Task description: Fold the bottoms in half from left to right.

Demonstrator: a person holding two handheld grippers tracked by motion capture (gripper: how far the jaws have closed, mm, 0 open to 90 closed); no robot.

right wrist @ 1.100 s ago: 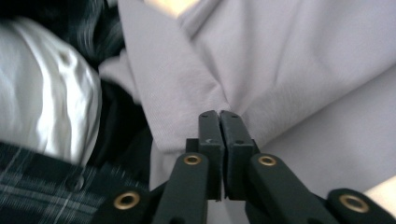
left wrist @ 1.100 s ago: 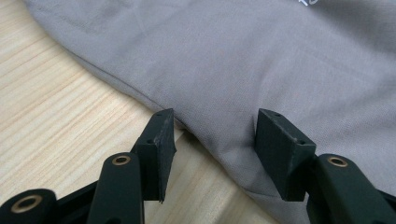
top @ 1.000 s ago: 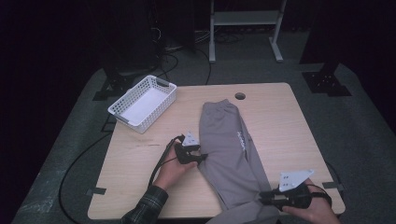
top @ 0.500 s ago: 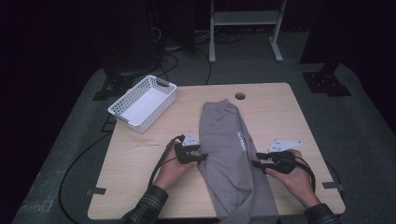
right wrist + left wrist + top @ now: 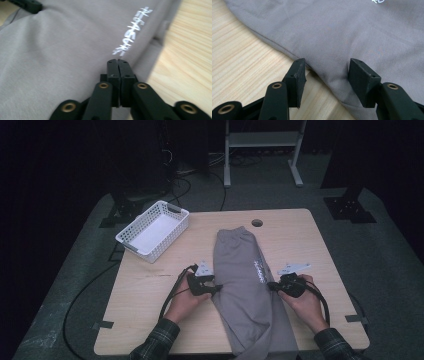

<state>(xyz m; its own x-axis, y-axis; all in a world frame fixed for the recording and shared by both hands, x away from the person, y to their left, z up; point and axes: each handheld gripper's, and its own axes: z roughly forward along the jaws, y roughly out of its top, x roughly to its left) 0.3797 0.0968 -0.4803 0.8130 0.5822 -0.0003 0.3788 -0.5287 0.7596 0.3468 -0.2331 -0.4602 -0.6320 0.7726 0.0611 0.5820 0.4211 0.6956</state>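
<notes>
Grey trousers (image 5: pixel 250 285) lie folded lengthwise down the middle of the worktop (image 5: pixel 310 250), their lower end hanging over the near edge. My left gripper (image 5: pixel 325 75) sits half open at their left edge, a fold of cloth between the jaws, unpinched. My right gripper (image 5: pixel 117 65) has just closed; its jaws meet, empty, at the right edge beside the white lettering (image 5: pixel 131 31).

Grey, pale wood and black on our table

We see plain grey trousers (image 5: pixel 247 280) with white lettering (image 5: pixel 258 268) down one leg, lying on a table (image 5: pixel 310 245) of light wood with a fine straight grain. To the far left our basket (image 5: pixel 153 230) is white, its walls a lattice of slots. Both the left gripper (image 5: pixel 218 288) and the right gripper (image 5: pixel 270 285) are black, each topped by a light grey plate, with brass-coloured rivets on the jaws. Our sleeves (image 5: pixel 155 342) are a dark green plaid. The floor (image 5: pixel 390 250) is dull grey.
</notes>
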